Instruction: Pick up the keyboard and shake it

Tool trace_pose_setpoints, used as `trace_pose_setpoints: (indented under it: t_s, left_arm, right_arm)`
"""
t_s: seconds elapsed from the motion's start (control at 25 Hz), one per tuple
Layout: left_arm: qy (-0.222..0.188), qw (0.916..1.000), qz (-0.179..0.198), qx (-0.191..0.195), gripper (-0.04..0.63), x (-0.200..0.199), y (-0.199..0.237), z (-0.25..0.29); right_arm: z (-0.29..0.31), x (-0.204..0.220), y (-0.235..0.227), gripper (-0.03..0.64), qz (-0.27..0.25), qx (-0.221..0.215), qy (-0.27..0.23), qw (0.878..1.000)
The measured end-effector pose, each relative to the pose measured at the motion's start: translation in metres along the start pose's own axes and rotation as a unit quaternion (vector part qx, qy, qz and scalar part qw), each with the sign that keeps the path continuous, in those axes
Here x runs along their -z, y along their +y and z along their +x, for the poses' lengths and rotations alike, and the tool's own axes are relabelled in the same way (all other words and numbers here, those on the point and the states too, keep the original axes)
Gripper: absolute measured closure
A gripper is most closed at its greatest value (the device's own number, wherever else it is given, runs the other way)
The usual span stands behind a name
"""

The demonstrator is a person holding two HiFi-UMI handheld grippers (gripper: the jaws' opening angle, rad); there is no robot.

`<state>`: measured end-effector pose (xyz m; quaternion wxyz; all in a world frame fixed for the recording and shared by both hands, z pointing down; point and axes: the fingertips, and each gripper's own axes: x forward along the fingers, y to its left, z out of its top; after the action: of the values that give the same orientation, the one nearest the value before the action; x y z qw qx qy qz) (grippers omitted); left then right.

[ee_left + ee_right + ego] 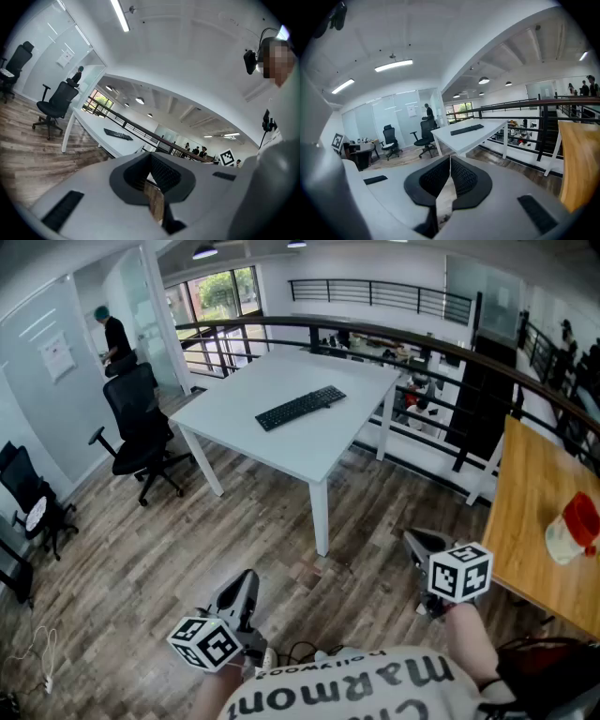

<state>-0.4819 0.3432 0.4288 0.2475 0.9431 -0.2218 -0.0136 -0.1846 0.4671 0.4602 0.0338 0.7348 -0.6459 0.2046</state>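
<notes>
On the white table point(281, 371): the black keyboard point(300, 408) lies flat, well apart from both my grippers.
My left gripper point(151, 158): jaws pressed together, nothing between them, held over the wood floor point(141, 549).
My right gripper point(449, 159): jaws together, empty, near the wooden desk point(539, 493).

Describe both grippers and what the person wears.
The left tongs and right tongs are pale grey shells with black, mesh-textured pads. Each carries a white cube printed with black square markers. The person wears a white shirt with dark lettering.
</notes>
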Motion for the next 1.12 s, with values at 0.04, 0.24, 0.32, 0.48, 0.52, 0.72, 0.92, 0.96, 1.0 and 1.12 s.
trace_pose_setpoints:
  t_s: [0.04, 0.24, 0.32, 0.48, 0.52, 0.72, 0.92, 0.96, 1.0, 1.12]
  left_arm:
    - [-0.001, 1.0000, 0.001, -0.002, 0.592, 0.000, -0.001, -0.001]
    - [-0.004, 0.9999, 0.009, -0.014, 0.592, 0.004, -0.009, -0.002]
    - [-0.005, 0.9998, 0.012, -0.017, 0.592, 0.006, -0.015, -0.004]
    - [0.002, 0.9994, 0.026, -0.024, 0.592, 0.013, -0.030, -0.008]
    - [0.002, 0.9991, 0.032, -0.027, 0.592, 0.015, -0.033, -0.009]
    - [-0.029, 0.9986, 0.042, -0.016, 0.594, 0.013, -0.043, -0.010]
    - [-0.044, 0.9978, 0.041, -0.027, 0.594, 0.011, -0.038, 0.008]
    - [-0.040, 0.9982, 0.037, -0.027, 0.594, 0.013, -0.034, 0.015]
    - [-0.035, 0.9986, 0.030, -0.025, 0.594, 0.014, -0.030, 0.024]
    - [-0.013, 0.9998, 0.010, -0.013, 0.594, 0.018, -0.020, 0.056]
  right_arm:
    - [-0.001, 0.001, -0.001, 0.577, 0.001, -0.002, 0.002, 1.000]
    - [-0.006, 0.006, -0.005, 0.577, -0.002, -0.012, 0.007, 1.000]
    - [-0.009, 0.009, -0.005, 0.577, -0.002, -0.017, 0.008, 1.000]
    - [-0.013, 0.020, -0.013, 0.577, 0.010, -0.023, 0.012, 1.000]
    - [-0.013, 0.023, -0.017, 0.577, 0.019, -0.025, 0.011, 0.999]
    - [-0.008, 0.029, -0.019, 0.575, 0.055, -0.060, 0.012, 0.997]
    - [0.003, 0.034, -0.022, 0.575, 0.037, -0.073, 0.029, 0.996]
    - [0.008, 0.035, -0.024, 0.575, 0.031, -0.074, 0.034, 0.996]
    - [0.013, 0.036, -0.025, 0.575, 0.026, -0.075, 0.039, 0.996]
    - [0.026, 0.039, -0.035, 0.575, 0.018, -0.072, 0.056, 0.996]
